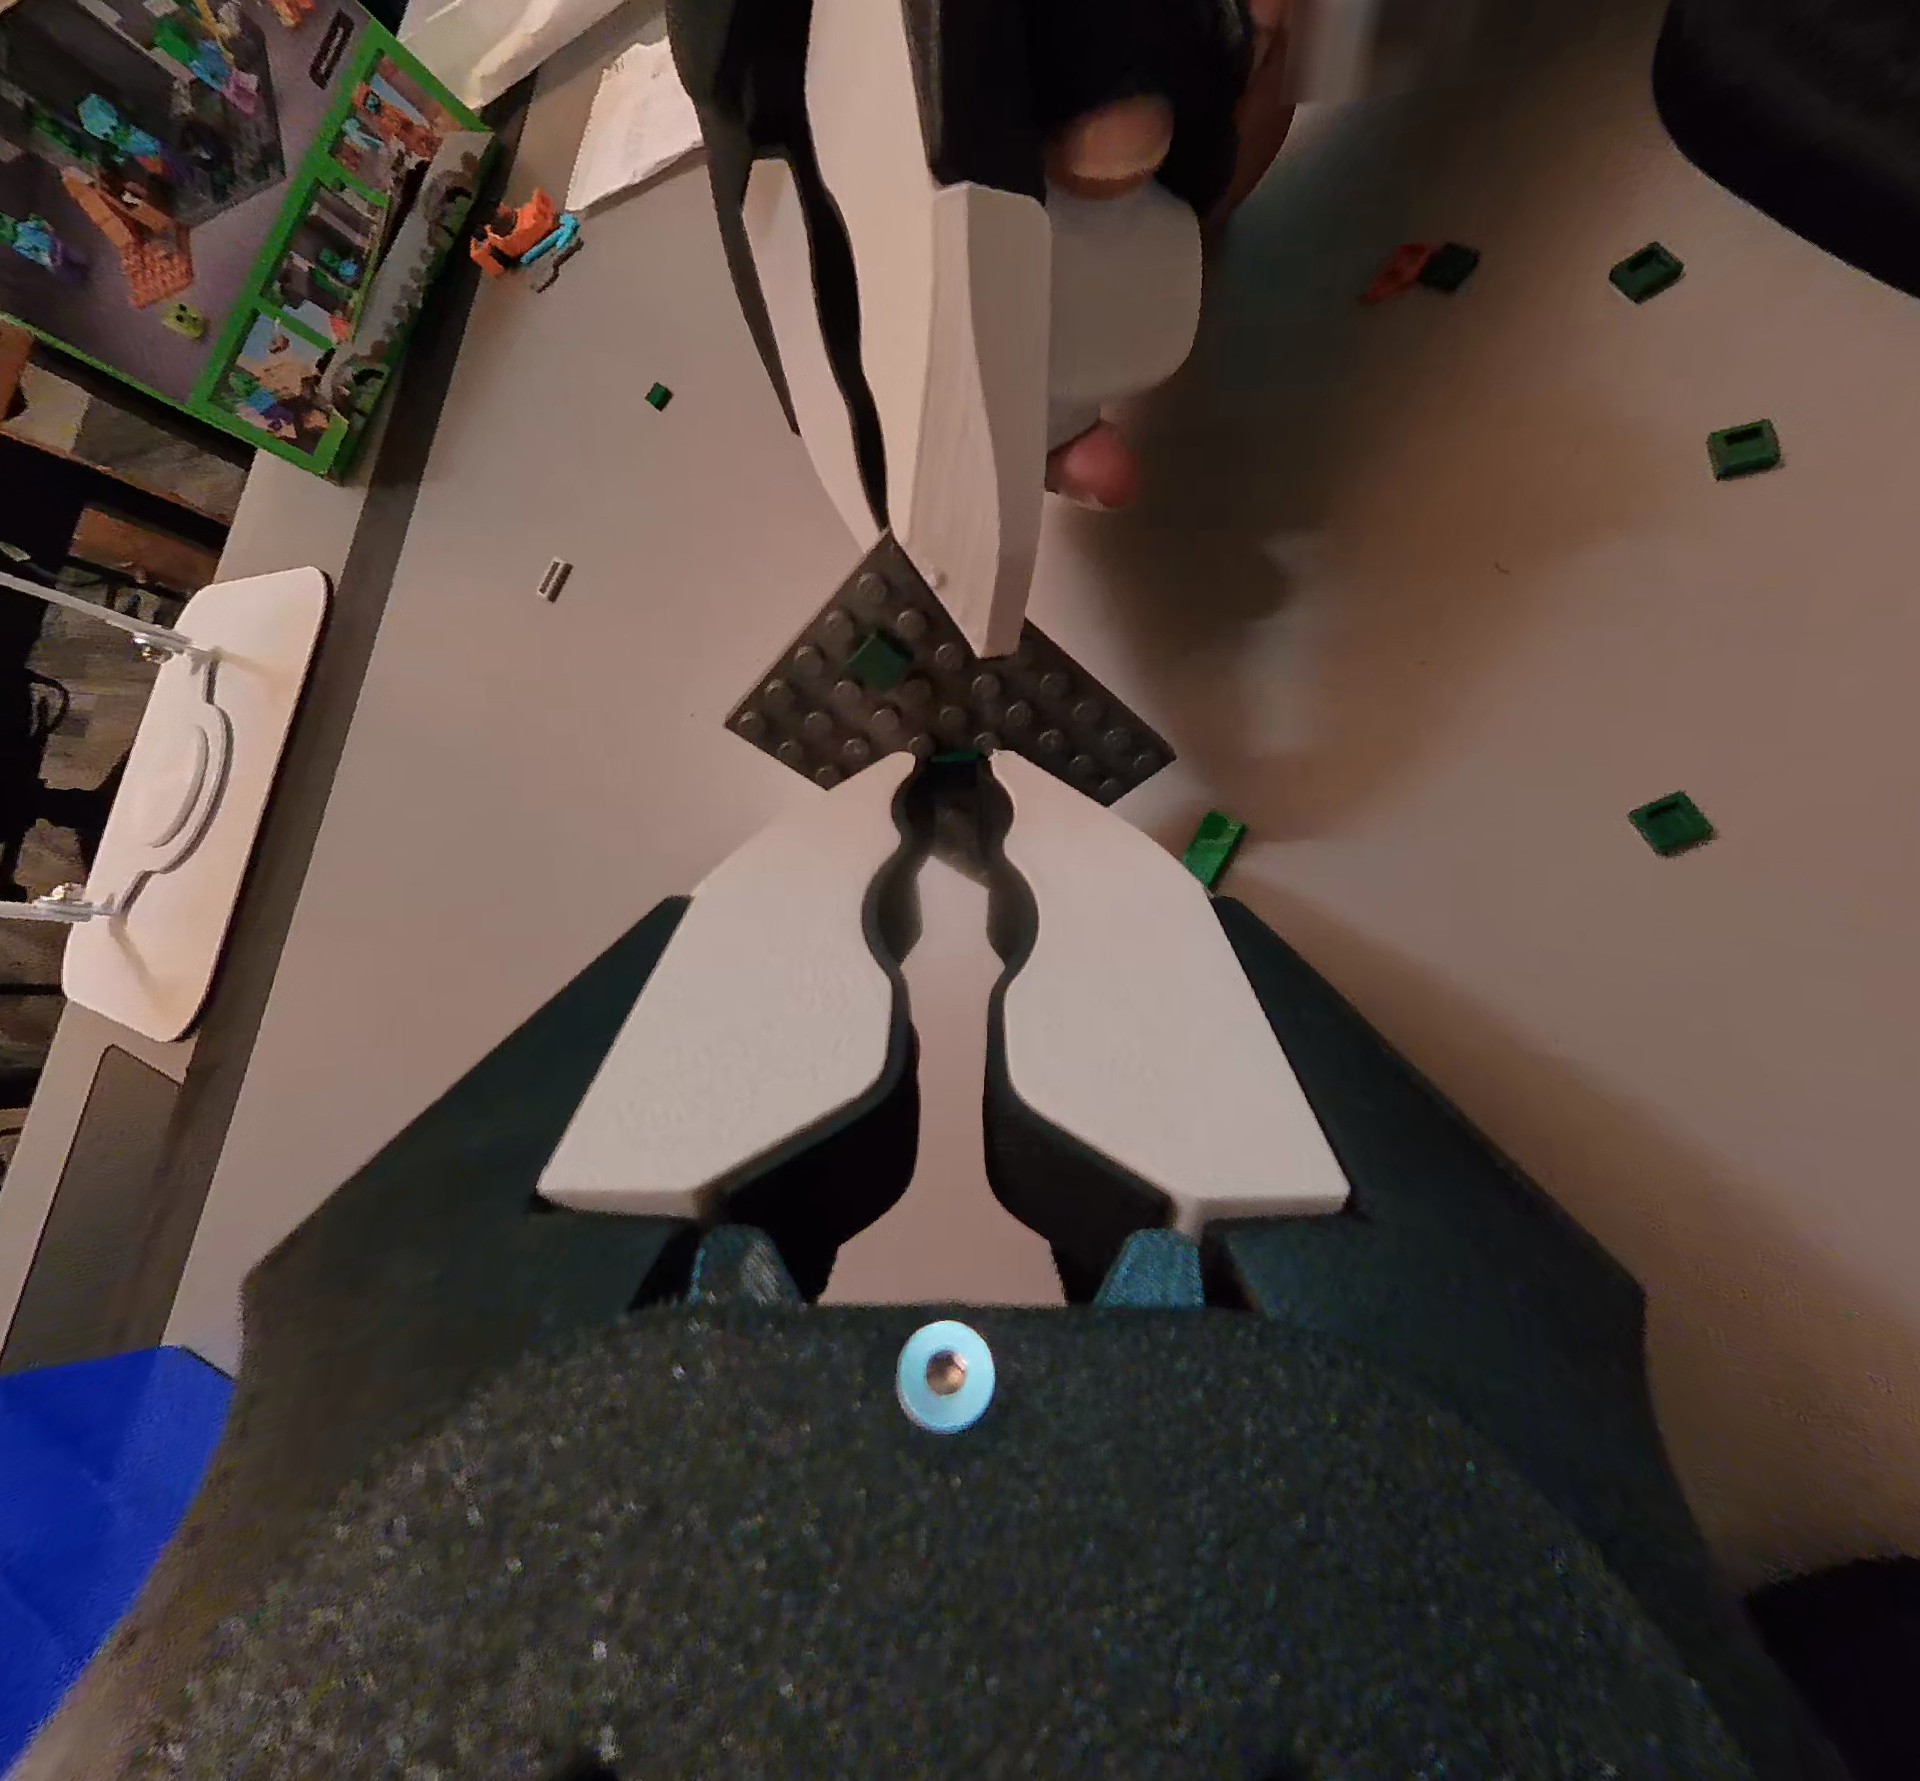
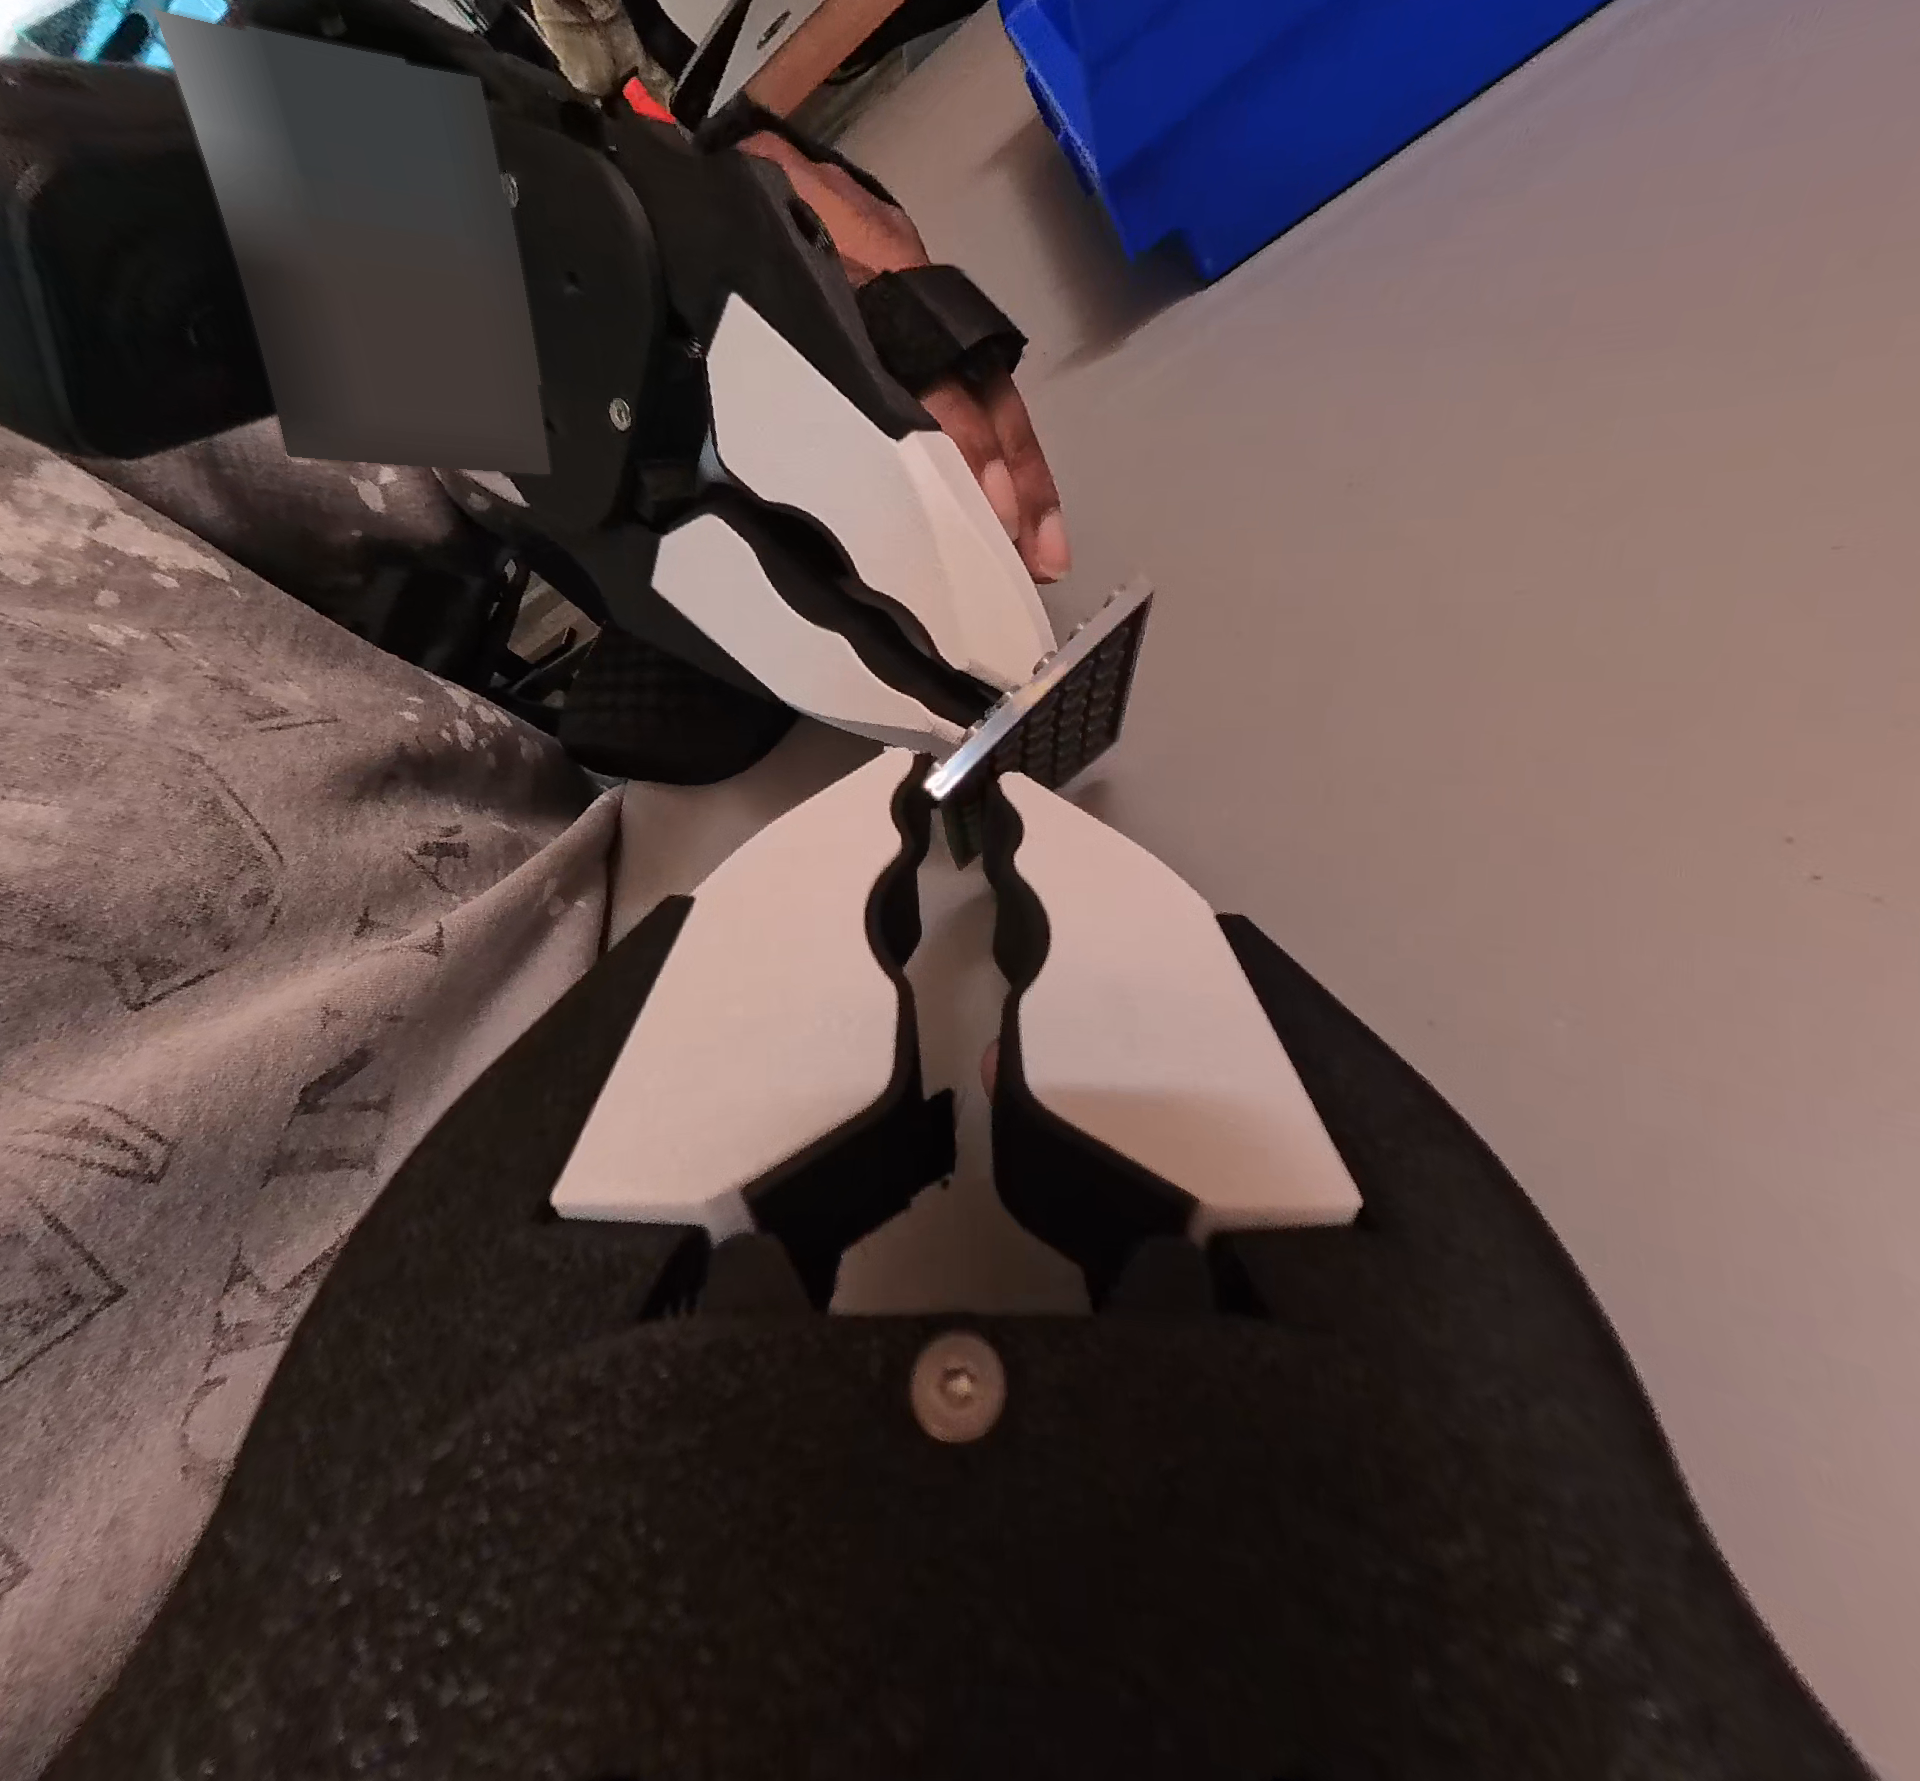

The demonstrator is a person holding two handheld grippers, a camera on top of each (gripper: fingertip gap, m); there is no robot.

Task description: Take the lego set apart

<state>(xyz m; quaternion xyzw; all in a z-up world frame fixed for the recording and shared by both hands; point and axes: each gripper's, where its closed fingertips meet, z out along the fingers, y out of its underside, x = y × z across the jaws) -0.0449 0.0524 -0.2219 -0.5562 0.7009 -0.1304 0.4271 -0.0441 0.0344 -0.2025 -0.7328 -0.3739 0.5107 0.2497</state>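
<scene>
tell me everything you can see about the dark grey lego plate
The dark grey lego plate is thin, flat and plastic-looking, its top covered in rows of round studs. One small green tile sits on those studs. It is held above the table, turned corner-on in the left wrist view. The left tongs pinch its near edge, where another green piece shows; the right tongs clamp the far corner. The right wrist view shows its gridded underside.
</scene>
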